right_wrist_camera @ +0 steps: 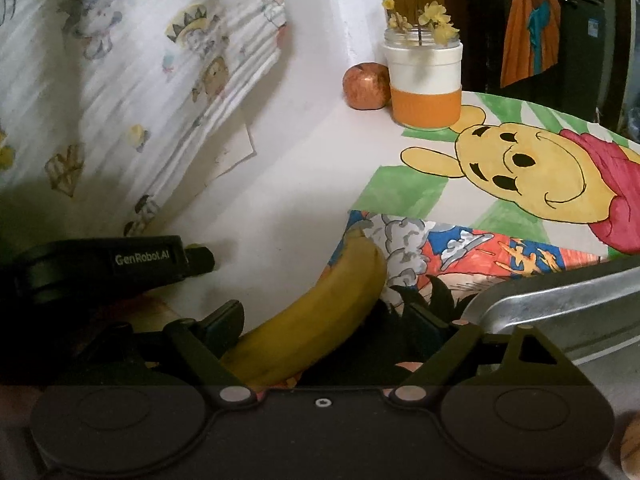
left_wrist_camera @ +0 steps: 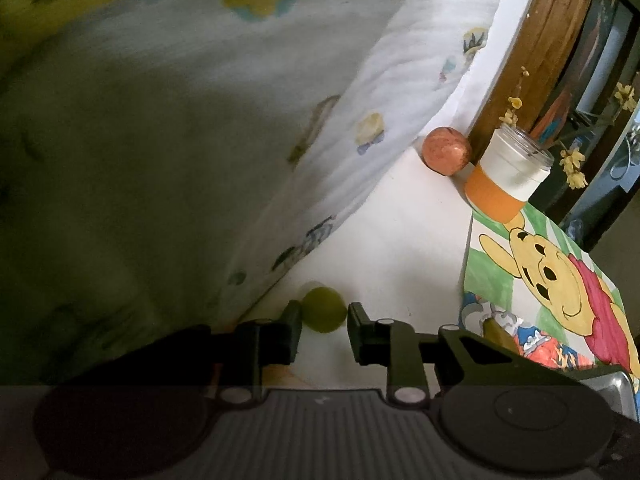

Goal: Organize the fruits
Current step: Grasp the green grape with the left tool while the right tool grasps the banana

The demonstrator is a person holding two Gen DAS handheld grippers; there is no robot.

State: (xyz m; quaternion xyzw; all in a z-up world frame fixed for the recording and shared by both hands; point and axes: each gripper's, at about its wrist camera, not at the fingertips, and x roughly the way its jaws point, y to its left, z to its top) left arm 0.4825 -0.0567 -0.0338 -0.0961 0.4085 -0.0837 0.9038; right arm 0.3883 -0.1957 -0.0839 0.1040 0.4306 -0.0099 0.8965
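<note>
The left gripper [left_wrist_camera: 325, 330] stands narrowed around a small green round fruit [left_wrist_camera: 324, 309], perhaps a grape or lime, which lies on the white table [left_wrist_camera: 384, 240] at the foot of the hanging printed cloth [left_wrist_camera: 200, 140]; its left finger touches the fruit, while a sliver of table shows between the fruit and the right finger, so a firm grip cannot be told. No earlier view is given for comparison. The right gripper [right_wrist_camera: 328, 328] stands wide open astride a yellow banana [right_wrist_camera: 320, 320], which runs from 7 o'clock up toward 1 o'clock, its tip resting on the edge of a coloured cartoon drawing [right_wrist_camera: 460, 248]; neither finger visibly presses the peel. In the right wrist view the left gripper's body, marked GenRobot.AI, lies at 9 o'clock of the banana. A reddish apple [right_wrist_camera: 367, 86] sits at the far corner of the table at 12 o'clock, touching or just beside a jar [right_wrist_camera: 425, 80] with a white upper band and an orange lower band that holds 2 or more sprigs of yellow flowers [right_wrist_camera: 434, 16]. A painted bear picture [right_wrist_camera: 520, 160] lies at 2 o'clock, and the rim of a metal tray [right_wrist_camera: 560, 308] shows at 4 o'clock, just beside the right finger.
</note>
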